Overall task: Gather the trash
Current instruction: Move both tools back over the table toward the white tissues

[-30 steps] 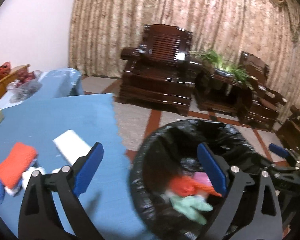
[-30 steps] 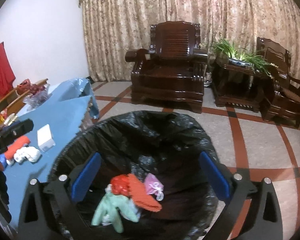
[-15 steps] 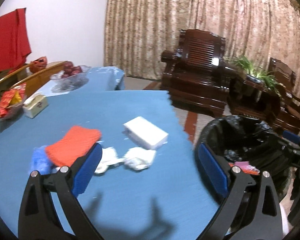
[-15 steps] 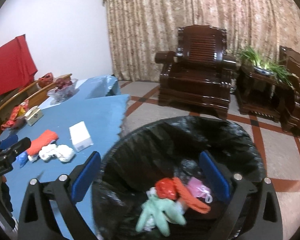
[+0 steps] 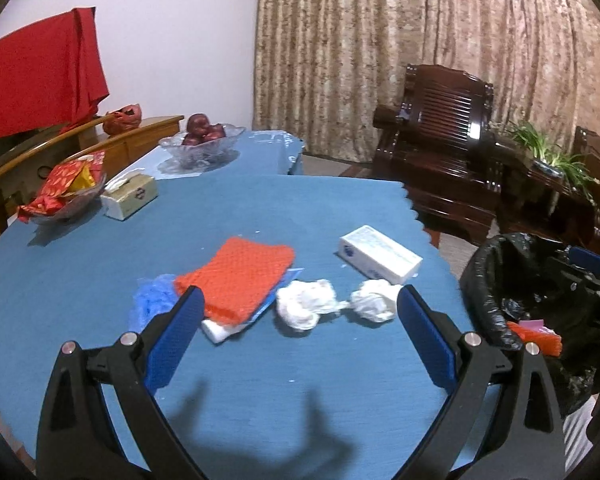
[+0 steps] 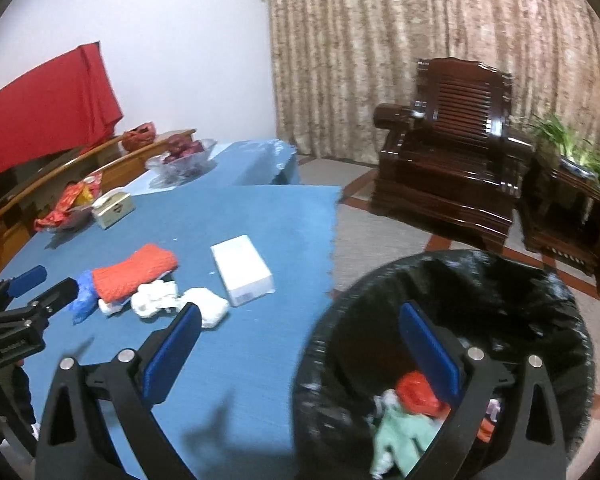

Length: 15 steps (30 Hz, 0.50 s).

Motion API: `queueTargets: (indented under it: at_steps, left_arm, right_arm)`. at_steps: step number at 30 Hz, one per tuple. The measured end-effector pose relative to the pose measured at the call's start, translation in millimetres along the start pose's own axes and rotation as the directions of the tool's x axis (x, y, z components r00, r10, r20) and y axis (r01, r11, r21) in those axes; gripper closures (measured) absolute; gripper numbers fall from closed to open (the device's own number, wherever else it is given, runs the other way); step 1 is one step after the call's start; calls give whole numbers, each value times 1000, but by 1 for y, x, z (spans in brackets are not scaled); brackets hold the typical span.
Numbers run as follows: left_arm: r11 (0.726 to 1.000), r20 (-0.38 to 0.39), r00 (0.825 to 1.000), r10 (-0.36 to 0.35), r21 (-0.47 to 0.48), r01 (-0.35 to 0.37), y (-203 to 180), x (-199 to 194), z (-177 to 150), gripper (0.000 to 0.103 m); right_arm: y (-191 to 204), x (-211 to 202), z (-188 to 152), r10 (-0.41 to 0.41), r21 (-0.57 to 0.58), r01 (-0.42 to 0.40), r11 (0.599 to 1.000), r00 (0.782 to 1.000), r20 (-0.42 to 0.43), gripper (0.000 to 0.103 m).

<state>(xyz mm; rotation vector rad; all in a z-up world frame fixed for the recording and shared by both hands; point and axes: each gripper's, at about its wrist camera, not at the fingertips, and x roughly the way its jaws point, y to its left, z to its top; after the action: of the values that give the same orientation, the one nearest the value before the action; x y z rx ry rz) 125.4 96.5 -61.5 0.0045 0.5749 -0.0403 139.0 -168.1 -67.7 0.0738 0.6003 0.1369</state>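
The left gripper point(image 5: 300, 312) is hanging over the blue-clothed table point(image 5: 260, 208) with its fingers spread wide and nothing between them, now framing the litter pile rather than the bin it was facing a second ago. Beyond its fingertips are lying two crumpled white tissues point(image 5: 306, 308) — one beside the other — with an orange knitted cloth point(image 5: 240, 274) just to their left, partly covering a blue plastic scrap point(image 5: 154, 296). A white box point(image 5: 380, 254) is resting just behind the tissues, toward the table's scalloped edge. The black-lined trash bin point(image 6: 500, 292) is standing on the floor just off that edge, already holding a red wad, a pale green piece and an orange scrap. The right gripper point(image 6: 300, 346) is straddling the table edge and the bin rim — fingers likewise wide apart and empty — having swung leftward so that more of the table is showing than half a second ago. At the table's far side, a tissue box point(image 5: 130, 196) is sitting between a dish of red wrappers point(image 5: 66, 196) and a glass fruit bowl point(image 5: 202, 144).
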Motion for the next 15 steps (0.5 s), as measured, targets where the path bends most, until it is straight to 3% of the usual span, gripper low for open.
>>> queueTargets:
  at_steps: [15]
  left_arm:
    - [993, -34, 995, 95, -70, -98, 56, 17, -10, 9]
  right_arm:
    - [69, 82, 1, 96, -71, -102, 992, 991, -89, 6]
